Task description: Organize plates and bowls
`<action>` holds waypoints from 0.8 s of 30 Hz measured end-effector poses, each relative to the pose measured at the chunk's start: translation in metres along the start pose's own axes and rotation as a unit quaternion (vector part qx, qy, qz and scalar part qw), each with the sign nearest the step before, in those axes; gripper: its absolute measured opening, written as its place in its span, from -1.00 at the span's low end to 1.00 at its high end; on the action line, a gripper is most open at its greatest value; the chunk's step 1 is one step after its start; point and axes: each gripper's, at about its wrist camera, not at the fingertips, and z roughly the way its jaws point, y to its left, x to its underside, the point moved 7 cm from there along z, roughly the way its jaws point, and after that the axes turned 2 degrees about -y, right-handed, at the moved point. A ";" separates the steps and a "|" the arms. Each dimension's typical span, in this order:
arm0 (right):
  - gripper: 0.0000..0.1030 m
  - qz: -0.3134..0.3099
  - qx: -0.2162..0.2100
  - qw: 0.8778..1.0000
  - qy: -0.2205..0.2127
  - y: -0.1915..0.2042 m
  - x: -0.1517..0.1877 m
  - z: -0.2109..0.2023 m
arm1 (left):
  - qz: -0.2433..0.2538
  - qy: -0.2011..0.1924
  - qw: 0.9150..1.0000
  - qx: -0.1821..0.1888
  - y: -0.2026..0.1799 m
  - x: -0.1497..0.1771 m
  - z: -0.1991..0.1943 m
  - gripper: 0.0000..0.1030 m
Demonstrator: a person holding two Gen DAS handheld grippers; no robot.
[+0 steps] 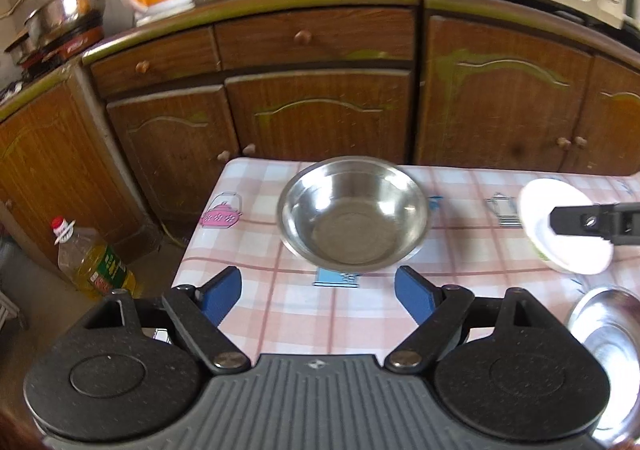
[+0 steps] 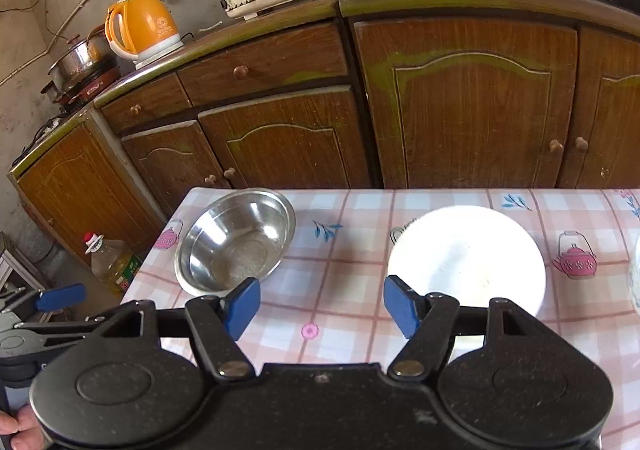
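Both tongs hovered spread and empty above a pink checked table (image 1: 280, 310). The left tongs (image 1: 318, 292) faced a steel bowl (image 1: 354, 215) near the far edge. The right tongs (image 2: 322, 308) were just beside a white plate (image 2: 466, 258), right of the bowl.

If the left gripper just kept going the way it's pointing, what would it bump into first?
Most likely the steel bowl: it sits straight ahead of the open left gripper, centred between its fingers, with only bare checked tablecloth between. Exact depth is hard to judge.
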 end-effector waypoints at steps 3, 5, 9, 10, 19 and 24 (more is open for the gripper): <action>0.58 0.007 -0.013 1.000 0.007 0.004 -0.005 0.021 | -0.017 0.007 1.000 -0.007 0.015 -0.001 0.018 0.68; 0.58 0.008 -0.021 1.000 0.016 0.008 -0.007 0.037 | -0.029 0.006 1.000 -0.010 0.024 -0.004 0.030 0.66; 0.57 -0.001 -0.029 0.999 0.030 0.018 -0.010 0.069 | -0.040 0.007 0.999 -0.008 0.033 -0.011 0.054 0.65; 0.58 -0.002 -0.025 0.999 0.033 0.020 -0.011 0.078 | -0.044 0.008 0.999 -0.005 0.033 -0.013 0.062 0.64; 0.57 0.006 -0.018 0.998 0.061 0.029 -0.007 0.148 | -0.075 0.048 0.996 -0.003 0.044 -0.013 0.130 0.60; 0.58 0.025 -0.009 0.997 0.076 0.029 -0.001 0.178 | -0.075 0.045 0.996 -0.002 0.046 -0.014 0.148 0.51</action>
